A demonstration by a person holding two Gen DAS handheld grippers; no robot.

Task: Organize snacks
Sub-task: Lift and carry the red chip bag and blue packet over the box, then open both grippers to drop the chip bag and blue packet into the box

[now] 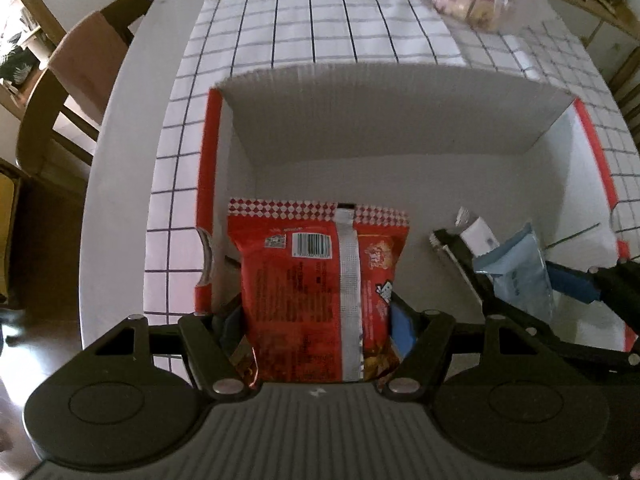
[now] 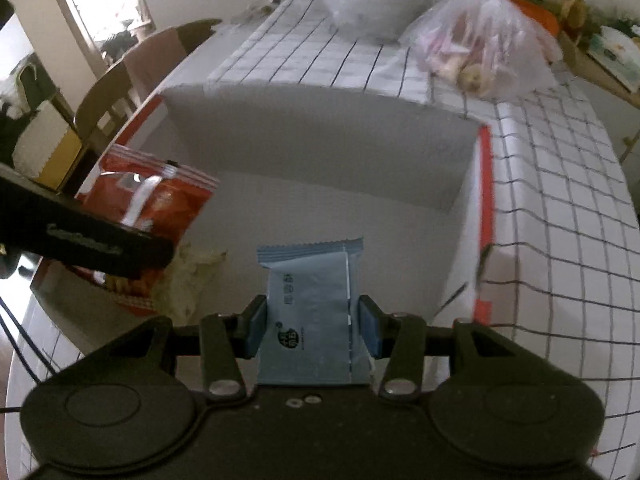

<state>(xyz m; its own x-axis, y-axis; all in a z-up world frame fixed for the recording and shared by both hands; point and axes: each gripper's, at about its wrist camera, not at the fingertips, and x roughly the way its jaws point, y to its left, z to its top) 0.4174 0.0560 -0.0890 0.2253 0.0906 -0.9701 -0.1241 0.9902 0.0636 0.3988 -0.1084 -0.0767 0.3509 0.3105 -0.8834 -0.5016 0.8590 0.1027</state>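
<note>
Left wrist: your left gripper (image 1: 316, 320) grips the red snack bag (image 1: 316, 288) over the box (image 1: 384, 108), left side | Right wrist: right gripper (image 2: 312, 326) clamps the blue packet (image 2: 310, 312) mid-box | Step: placing; next, lower and release both.

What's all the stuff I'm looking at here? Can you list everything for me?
Red snack packet: one, red with a silver seam, held over the box's left side.
Blue snack packet: one, pale blue, held over the box's right side.
Cardboard box: one, white inside with red edges, open, on the table.
Tablecloth: one, white with a dark grid.
Plastic bags: two, clear, beyond the box.
Chair: one, wooden, left of the table.
Left gripper: black, shut on the red packet.
Right gripper: black with blue pads, shut on the blue packet.
</note>
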